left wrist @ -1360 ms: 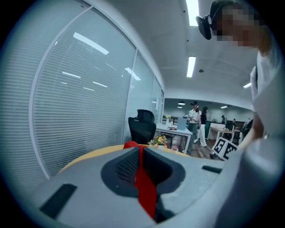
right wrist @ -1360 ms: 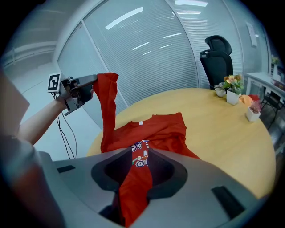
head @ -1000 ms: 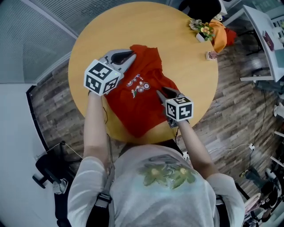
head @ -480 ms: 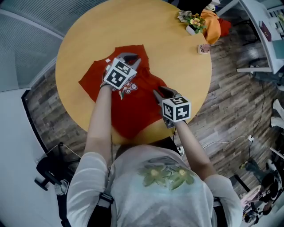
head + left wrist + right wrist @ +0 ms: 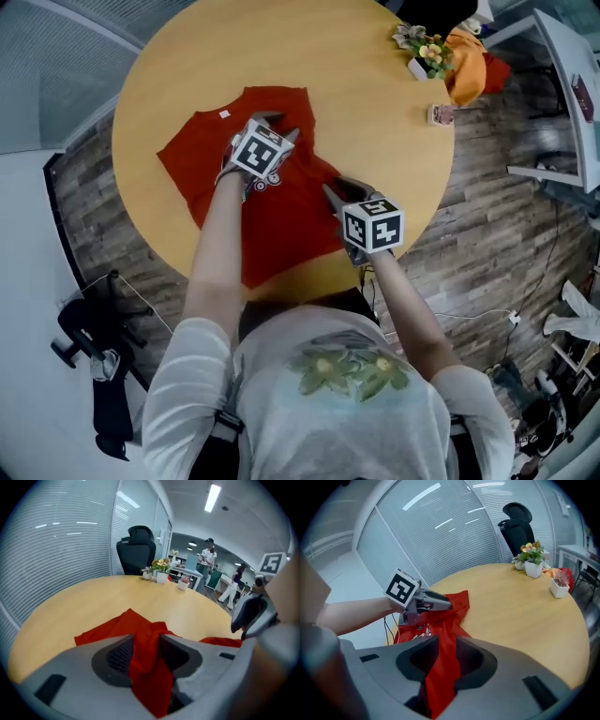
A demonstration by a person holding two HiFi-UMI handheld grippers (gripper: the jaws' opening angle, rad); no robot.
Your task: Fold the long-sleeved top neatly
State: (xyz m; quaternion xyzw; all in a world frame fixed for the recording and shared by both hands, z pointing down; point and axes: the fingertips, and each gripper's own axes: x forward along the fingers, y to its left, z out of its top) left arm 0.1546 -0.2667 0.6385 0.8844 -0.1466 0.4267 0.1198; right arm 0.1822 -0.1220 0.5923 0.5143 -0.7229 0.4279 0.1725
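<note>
I'm working in an office: slatted blinds [image 5: 56,550] over glass walls [image 5: 440,531]; a black swivel chair [image 5: 136,545]; strip lights [image 5: 212,497] overhead; desks [image 5: 185,572] and standing people [image 5: 206,557] beyond my round table [image 5: 366,94].

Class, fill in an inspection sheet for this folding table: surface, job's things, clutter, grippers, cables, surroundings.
Surface: round wooden table.
Job's things: red top lying on the table, print facing up.
Clutter: potted flowers and small box near the far edge.
Grippers: left gripper jaws have just been opening, the top's cloth between them; right gripper closed on a fold of the top.
Cables: white cable on the floor.
Surroundings: wood-pattern floor, black office chair, window blinds.
</note>
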